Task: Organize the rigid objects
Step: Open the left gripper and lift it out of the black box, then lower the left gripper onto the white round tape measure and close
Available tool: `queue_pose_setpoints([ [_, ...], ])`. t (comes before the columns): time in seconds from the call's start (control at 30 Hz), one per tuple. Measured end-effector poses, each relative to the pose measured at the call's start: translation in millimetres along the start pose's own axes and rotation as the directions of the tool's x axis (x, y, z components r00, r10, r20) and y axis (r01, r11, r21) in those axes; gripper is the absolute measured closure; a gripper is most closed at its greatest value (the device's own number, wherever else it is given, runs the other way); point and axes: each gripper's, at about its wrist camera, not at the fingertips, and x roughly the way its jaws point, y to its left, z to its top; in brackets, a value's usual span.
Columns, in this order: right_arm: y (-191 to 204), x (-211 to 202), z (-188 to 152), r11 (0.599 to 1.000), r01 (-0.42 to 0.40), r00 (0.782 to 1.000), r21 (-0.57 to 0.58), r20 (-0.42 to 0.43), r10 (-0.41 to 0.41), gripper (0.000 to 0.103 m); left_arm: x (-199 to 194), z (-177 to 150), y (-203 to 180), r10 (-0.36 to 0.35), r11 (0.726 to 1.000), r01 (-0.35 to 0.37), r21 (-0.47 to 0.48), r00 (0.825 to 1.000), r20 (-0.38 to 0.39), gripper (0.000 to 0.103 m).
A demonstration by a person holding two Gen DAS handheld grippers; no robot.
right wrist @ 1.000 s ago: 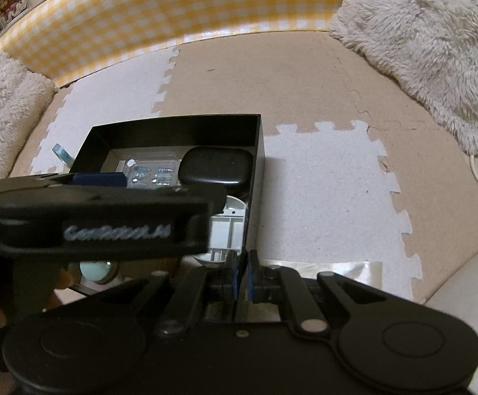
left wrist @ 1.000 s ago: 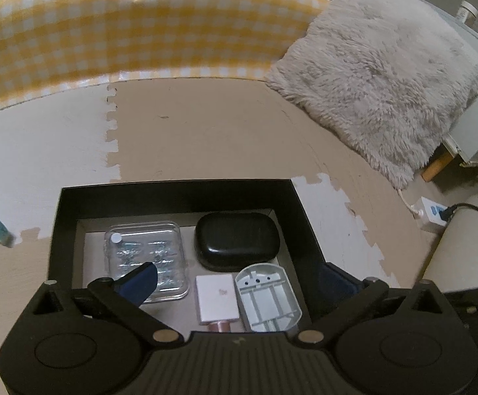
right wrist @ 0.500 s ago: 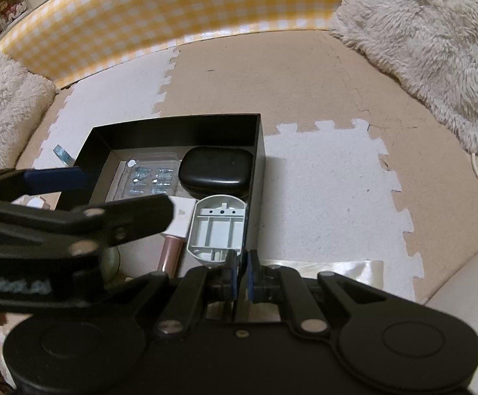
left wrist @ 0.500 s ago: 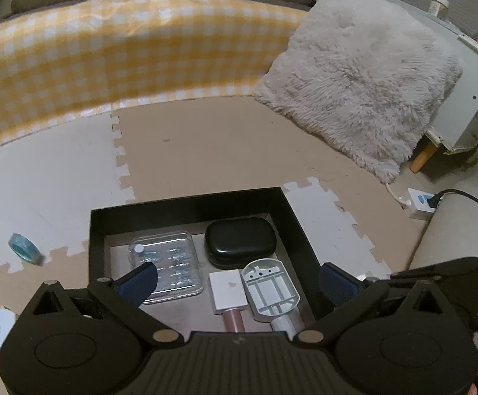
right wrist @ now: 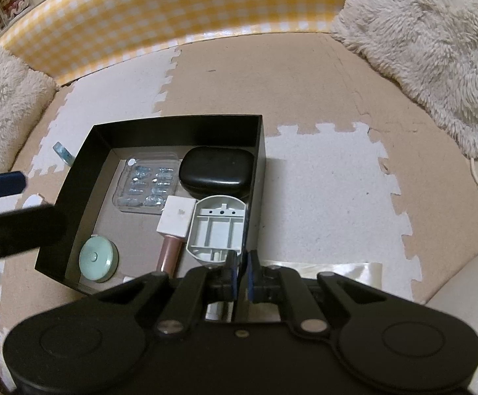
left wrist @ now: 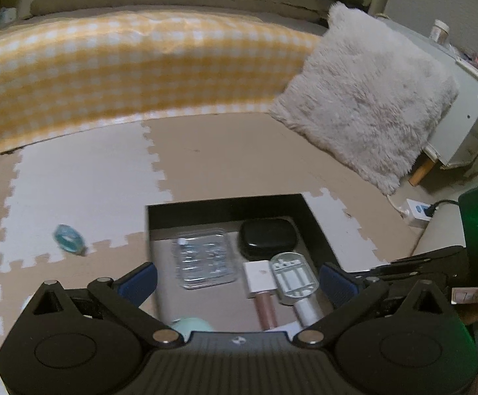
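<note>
- Left wrist view: the left gripper [left wrist: 237, 283] has pulled back and up from the black box [left wrist: 225, 204]; its jaws stand wide apart with nothing between them. More floor now shows, including a teal tape roll [left wrist: 69, 239] still lying outside on the foam mat [left wrist: 84, 177], probably the next pick.
- Right wrist view: the right gripper [right wrist: 242, 271] has not moved, its pads pinched on the box's right wall [right wrist: 255, 177], steadying it. Inside lie a clear blister tray [right wrist: 148, 184], black case [right wrist: 217, 171], white-capped tube [right wrist: 174, 222], grey plastic shell [right wrist: 217, 227] and mint round tin [right wrist: 98, 258].

Left gripper [left wrist: 238, 279]: fingers spread wide, nothing between them, angled downward, lower centre of frame. Right gripper [right wrist: 241, 275]: fingers pinched nearly together, angled steeply downward, lower centre of frame.
</note>
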Motion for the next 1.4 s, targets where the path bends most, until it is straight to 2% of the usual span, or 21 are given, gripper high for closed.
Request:
queue_pose_setpoints([
  [0.23, 2, 0, 0, 1.0, 0.01, 1.0, -0.005, 0.002, -0.01, 0.097, -26, -5, 35, 0.062, 0.998, -0.063, 0.005, 0.998, 0.024, 0.0],
  [0.4, 3, 0, 0, 1.0, 0.017, 1.0, -0.01, 0.003, -0.017, 0.097, -43, -17, 70, 0.119, 0.992, -0.116, -0.04, 0.991, 0.065, 0.0],
  [0.53, 3, 0, 0, 1.0, 0.02, 1.0, -0.01, 0.002, -0.02, 0.097, -46, -30, 100, 0.181, 0.982, -0.176, -0.075, 0.981, 0.065, 0.0],
  [0.7, 4, 0, 1, 1.0, 0.027, 1.0, -0.006, -0.002, -0.027, 0.097, -39, -42, 131, 0.223, 0.971, -0.217, -0.097, 0.973, 0.061, 0.0],
  [0.8, 3, 0, 1, 1.0, 0.027, 1.0, -0.004, -0.001, -0.027, 0.097, -29, -50, 148, 0.205, 0.975, -0.2, -0.094, 0.977, 0.057, 0.0],
  [0.87, 4, 1, 0, 1.0, 0.029, 1.0, -0.003, -0.001, -0.029, 0.097, -20, -55, 160, 0.175, 0.982, -0.171, -0.083, 0.984, 0.043, 0.0],
  [0.97, 5, 1, 1, 0.999, 0.035, 0.999, -0.007, -0.004, -0.035, 0.098, -5, -62, 173, 0.19, 0.981, -0.19, -0.045, 0.982, -0.008, 0.0],
  [1.13, 6, 1, 1, 0.999, 0.039, 0.999, -0.016, -0.006, -0.039, 0.098, 13, -69, 185, 0.207, 0.978, -0.208, -0.014, 0.978, -0.03, 0.0],
  [1.2, 6, 1, 1, 0.999, 0.04, 0.999, -0.019, -0.005, -0.04, 0.097, 17, -71, 191, 0.186, 0.981, -0.187, -0.051, 0.982, -0.035, 0.003],
  [1.27, 6, 1, 1, 0.999, 0.042, 0.999, -0.024, -0.005, -0.042, 0.097, 23, -71, 195, 0.179, 0.98, -0.182, -0.076, 0.983, -0.045, 0.013],
  [1.4, 7, 0, 1, 0.998, 0.045, 0.999, -0.033, -0.006, -0.045, 0.097, 33, -71, 197, 0.193, 0.977, -0.196, -0.078, 0.98, -0.052, 0.025],
])
